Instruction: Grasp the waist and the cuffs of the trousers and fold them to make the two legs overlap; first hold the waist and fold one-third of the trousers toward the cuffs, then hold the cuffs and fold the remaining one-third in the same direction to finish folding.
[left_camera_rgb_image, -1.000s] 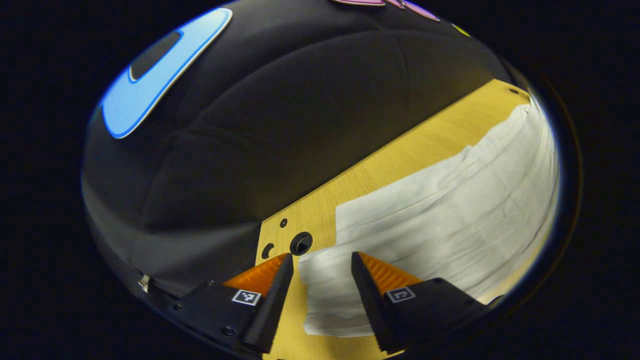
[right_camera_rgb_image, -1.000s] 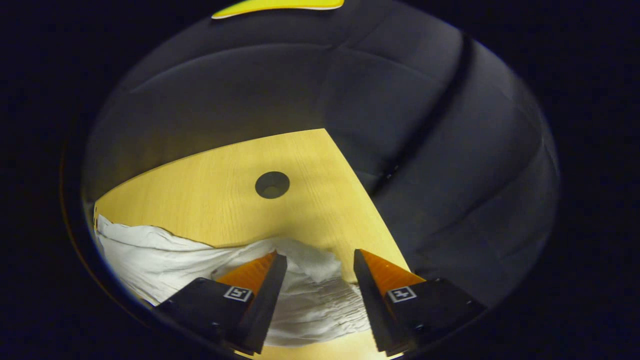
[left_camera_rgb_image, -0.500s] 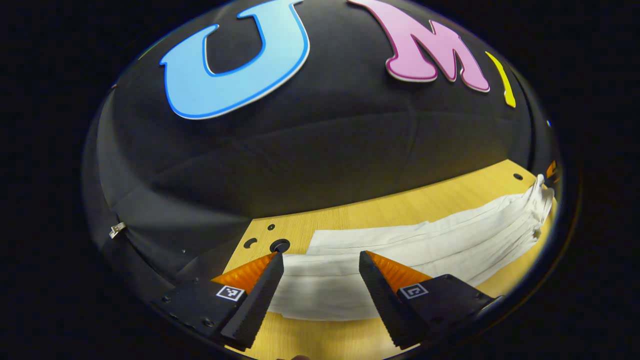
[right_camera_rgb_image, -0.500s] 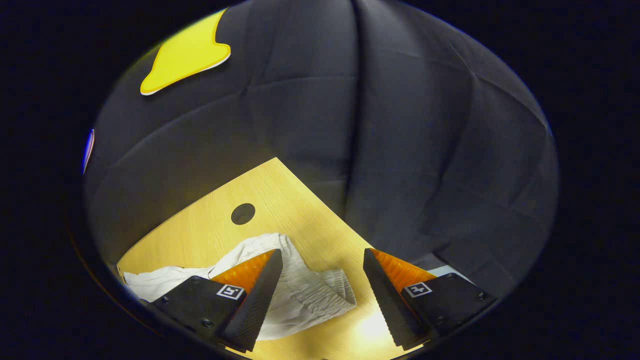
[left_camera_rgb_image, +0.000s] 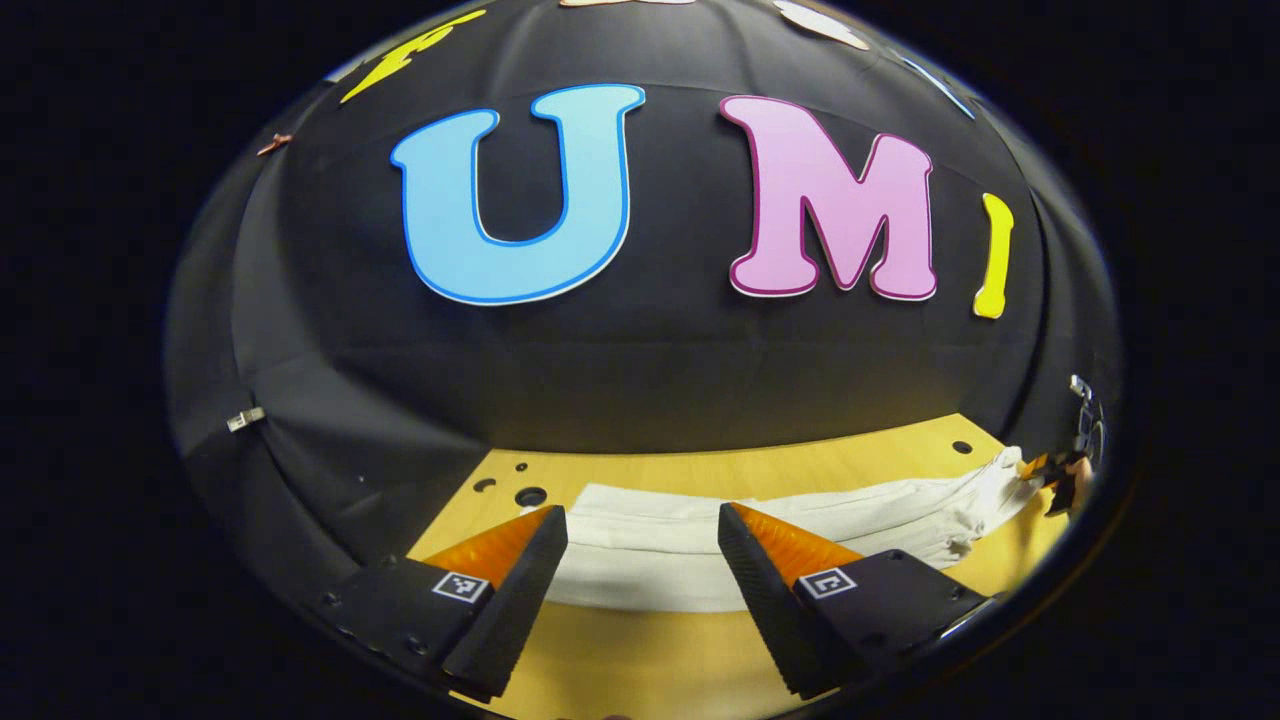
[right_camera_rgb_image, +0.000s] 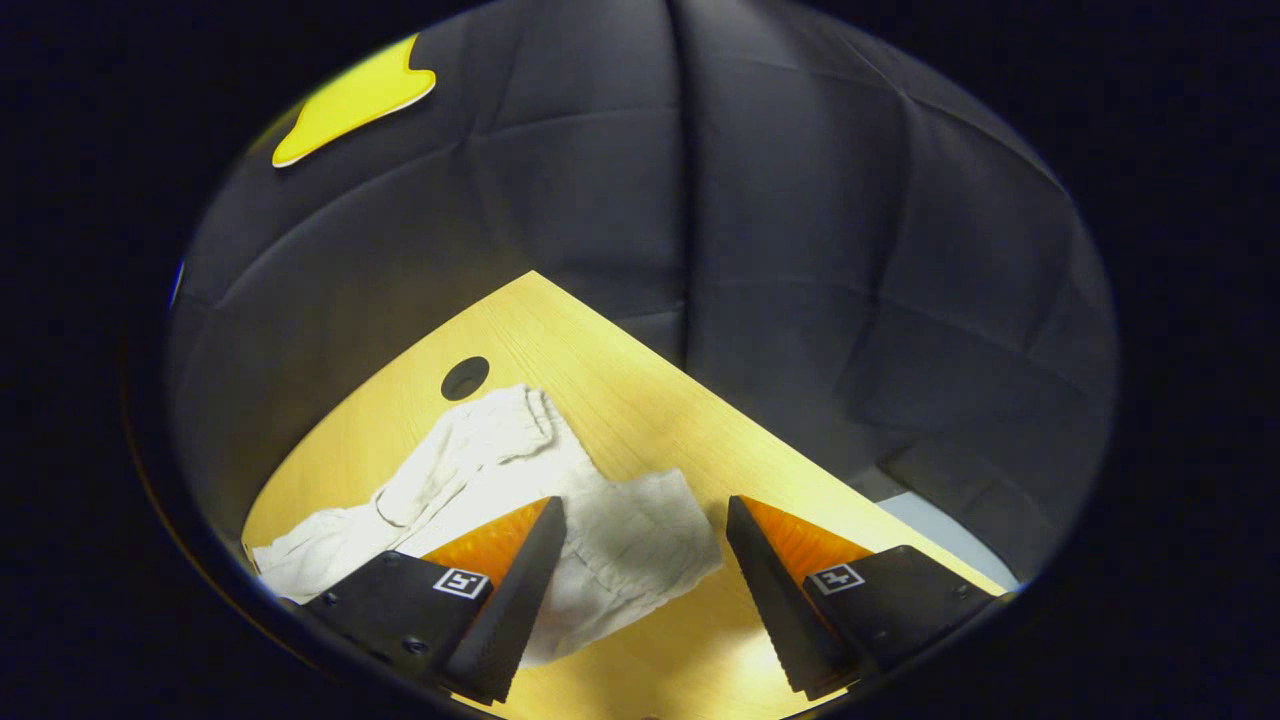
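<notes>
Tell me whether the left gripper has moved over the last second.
Yes. In the left gripper view the left gripper has backed away and levelled out: the table's round hole and the white trousers now sit farther off, with more booth wall above. Its jaws stay open.

We hold our left claw (left_camera_rgb_image: 642, 525) and right claw (right_camera_rgb_image: 645, 518) wide apart, gripping nothing; the right claw shows at 3 o'clock in the left gripper view.

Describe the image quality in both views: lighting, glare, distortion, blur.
Left gripper view: sharp, strong fisheye bowing of the wooden table edge; white trousers evenly lit, the wall dim. Right gripper view: also sharp; a bright glare patch on the table between the open right tongs; the trousers are brightly lit near there, and the background falls dark.
</notes>
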